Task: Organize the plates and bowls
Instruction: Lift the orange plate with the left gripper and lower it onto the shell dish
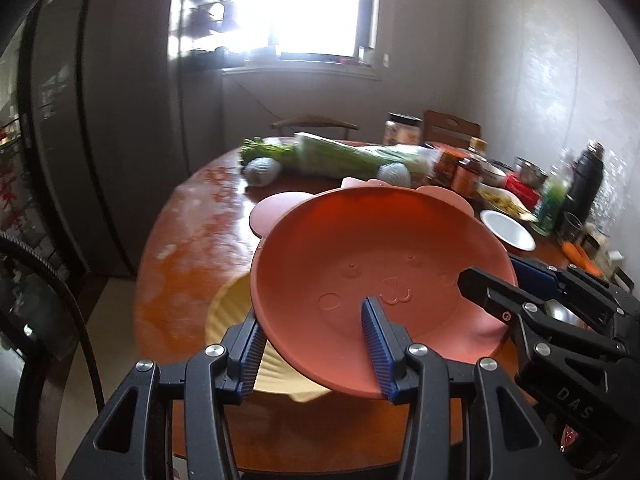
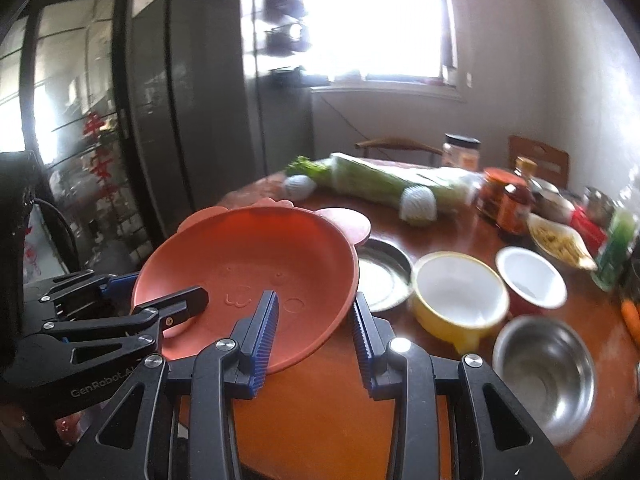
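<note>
A salmon-pink plate (image 1: 360, 248) (image 2: 248, 252) with round ears and an embossed face hangs tilted above the table, held from two sides. My left gripper (image 1: 314, 350) is shut on its near rim, one finger inside the dish and one beneath. My right gripper (image 2: 314, 338) is shut on the opposite rim in the same way. Each gripper shows in the other's view: the right gripper (image 1: 496, 276) and the left gripper (image 2: 160, 288). Below the pink plate, a pale yellow ribbed plate (image 1: 232, 320) lies on the table, partly hidden.
On the round wooden table (image 1: 192, 220) stand a steel plate (image 2: 380, 276), a yellow bowl (image 2: 456, 296), a red-and-white bowl (image 2: 532, 276) and a steel bowl (image 2: 544, 372). Wrapped greens (image 2: 384, 184), jars and bottles (image 2: 504, 200) line the far side. A dark fridge (image 1: 80, 120) stands to the left.
</note>
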Motion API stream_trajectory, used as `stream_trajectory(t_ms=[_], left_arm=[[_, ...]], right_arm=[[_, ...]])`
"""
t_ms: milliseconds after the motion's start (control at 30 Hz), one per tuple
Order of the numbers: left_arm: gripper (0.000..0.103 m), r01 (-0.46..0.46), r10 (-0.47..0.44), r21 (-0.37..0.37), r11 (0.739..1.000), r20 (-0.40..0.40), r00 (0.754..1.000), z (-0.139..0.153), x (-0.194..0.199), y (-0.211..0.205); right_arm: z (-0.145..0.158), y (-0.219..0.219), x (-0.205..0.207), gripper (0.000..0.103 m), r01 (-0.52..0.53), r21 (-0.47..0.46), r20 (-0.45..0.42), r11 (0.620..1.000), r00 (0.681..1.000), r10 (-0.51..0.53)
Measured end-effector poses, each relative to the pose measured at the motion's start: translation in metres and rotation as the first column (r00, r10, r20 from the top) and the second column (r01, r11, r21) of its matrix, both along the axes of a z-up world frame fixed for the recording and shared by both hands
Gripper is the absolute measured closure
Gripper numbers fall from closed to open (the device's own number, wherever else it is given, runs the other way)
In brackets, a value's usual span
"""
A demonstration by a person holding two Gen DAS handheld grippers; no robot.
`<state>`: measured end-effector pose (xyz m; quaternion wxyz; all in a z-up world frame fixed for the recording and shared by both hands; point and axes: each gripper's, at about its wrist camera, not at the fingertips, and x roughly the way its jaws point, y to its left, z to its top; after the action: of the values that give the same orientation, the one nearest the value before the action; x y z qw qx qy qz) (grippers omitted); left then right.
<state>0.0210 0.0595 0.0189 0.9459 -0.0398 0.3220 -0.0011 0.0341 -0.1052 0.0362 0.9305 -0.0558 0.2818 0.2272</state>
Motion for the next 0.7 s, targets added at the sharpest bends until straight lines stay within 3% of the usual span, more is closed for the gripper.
stream_trajectory(t_ms=[300,700], left_arm=[[0.055,-0.067,0.067,-0.009,0.998,-0.036,0.997,-0.018,0.01,0.032],[0.055,-0.089,0.088,-0.004,0.996,-0.112,0.99,-0.048,0.03,0.037]], right_arm=[[-0.012,0.041,0.031,0.066,-0.092,-0.028,-0.025,0.995,0.996,0.091],[-0.05,0.057,0.072,0.066,-0.121,-0.057,-0.122,0.991,0.986,0.114]])
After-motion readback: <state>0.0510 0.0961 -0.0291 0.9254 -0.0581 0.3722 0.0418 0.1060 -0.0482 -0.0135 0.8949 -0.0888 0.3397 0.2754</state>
